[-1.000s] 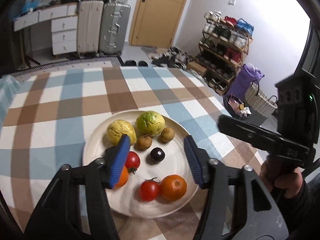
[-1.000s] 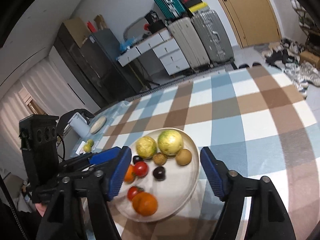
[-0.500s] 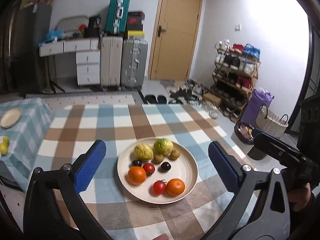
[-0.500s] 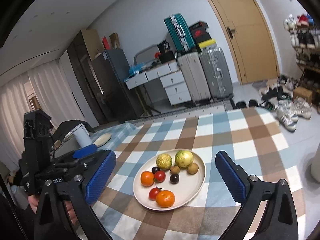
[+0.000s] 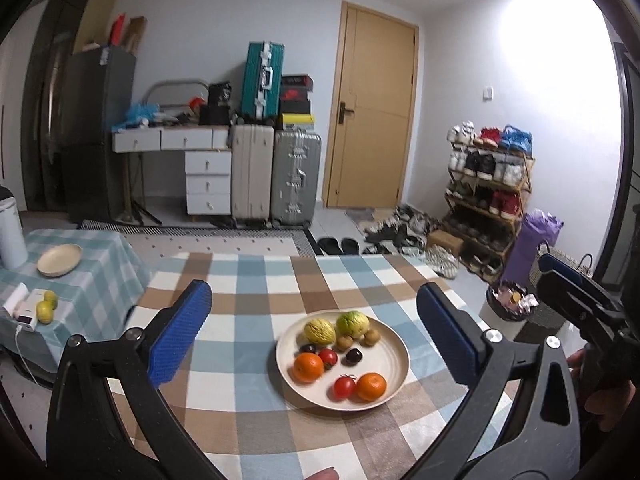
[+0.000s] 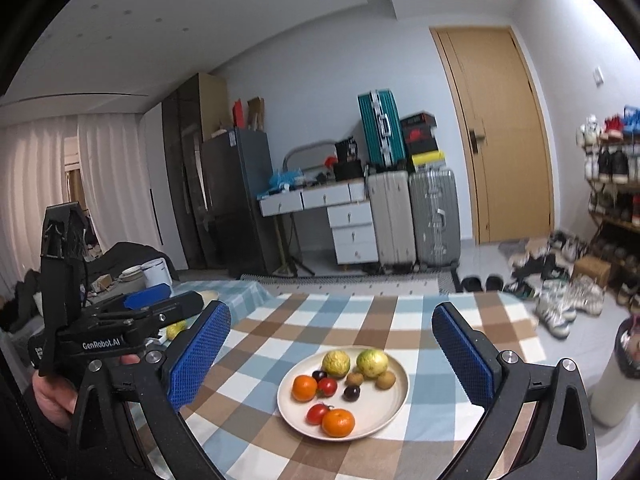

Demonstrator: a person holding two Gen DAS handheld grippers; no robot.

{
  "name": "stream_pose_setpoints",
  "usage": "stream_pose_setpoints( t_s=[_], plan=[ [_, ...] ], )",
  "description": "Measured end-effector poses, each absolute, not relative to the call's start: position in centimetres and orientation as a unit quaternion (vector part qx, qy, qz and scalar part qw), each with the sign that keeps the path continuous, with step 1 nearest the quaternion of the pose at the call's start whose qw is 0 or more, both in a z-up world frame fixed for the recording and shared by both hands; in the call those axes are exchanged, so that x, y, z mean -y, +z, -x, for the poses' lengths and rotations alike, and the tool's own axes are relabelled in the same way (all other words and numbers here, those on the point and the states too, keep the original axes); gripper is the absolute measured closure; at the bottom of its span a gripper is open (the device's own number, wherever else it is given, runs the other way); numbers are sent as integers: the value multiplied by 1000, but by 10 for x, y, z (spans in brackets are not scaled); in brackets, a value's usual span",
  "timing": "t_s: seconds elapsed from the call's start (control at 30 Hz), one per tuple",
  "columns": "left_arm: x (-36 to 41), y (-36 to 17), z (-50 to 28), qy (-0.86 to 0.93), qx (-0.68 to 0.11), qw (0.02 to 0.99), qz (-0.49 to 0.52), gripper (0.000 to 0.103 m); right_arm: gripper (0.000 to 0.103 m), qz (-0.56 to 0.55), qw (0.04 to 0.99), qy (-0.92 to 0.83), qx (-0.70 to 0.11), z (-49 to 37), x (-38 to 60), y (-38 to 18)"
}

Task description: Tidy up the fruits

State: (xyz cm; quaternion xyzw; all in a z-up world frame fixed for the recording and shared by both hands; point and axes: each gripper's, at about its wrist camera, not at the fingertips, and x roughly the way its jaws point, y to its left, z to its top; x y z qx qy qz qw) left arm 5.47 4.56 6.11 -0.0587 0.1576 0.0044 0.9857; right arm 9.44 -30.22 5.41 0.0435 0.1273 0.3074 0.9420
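Cream plate (image 5: pixel 394 376) of fruit on checked bench (image 5: pixel 256 280), centre; left tool (image 5: pixel 314 334) just opened, spread, nothing between; side table with lemons (image 5: pixel 46 307) only here. Right view: right tool (image 6: pixel 332 354) likewise just opened, empty; step looks finished, next needs choosing a fruit; curtains only here.

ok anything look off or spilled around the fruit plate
Nothing spilled or damaged. All the fruit sits inside the plate on the checked tablecloth, none rolled off. The only strays are two yellow-green fruits lying loose on the side table at the left, near an empty plate.
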Motion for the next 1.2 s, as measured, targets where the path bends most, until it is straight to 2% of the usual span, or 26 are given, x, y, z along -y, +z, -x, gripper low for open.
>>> stream_pose_setpoints(
  t_s=[0.23, 0.43, 0.77, 1.2],
  plan=[
    [-58, 48, -25, 32, -117, 991, 55, 1, 0, -16, 953, 290, -80, -71, 299, 48],
    [-66, 13, -15, 46, -122, 990, 53, 1, 0, 12, 962, 266, -58, -58, 300, 22],
    [-79, -34, -22, 62, -125, 989, 43, 1, 0, 11, 970, 230, -83, -65, 315, -26],
    [-91, -81, -35, 84, -143, 986, 27, 1, 0, 34, 972, 210, -98, -80, 319, -59]
  ],
)
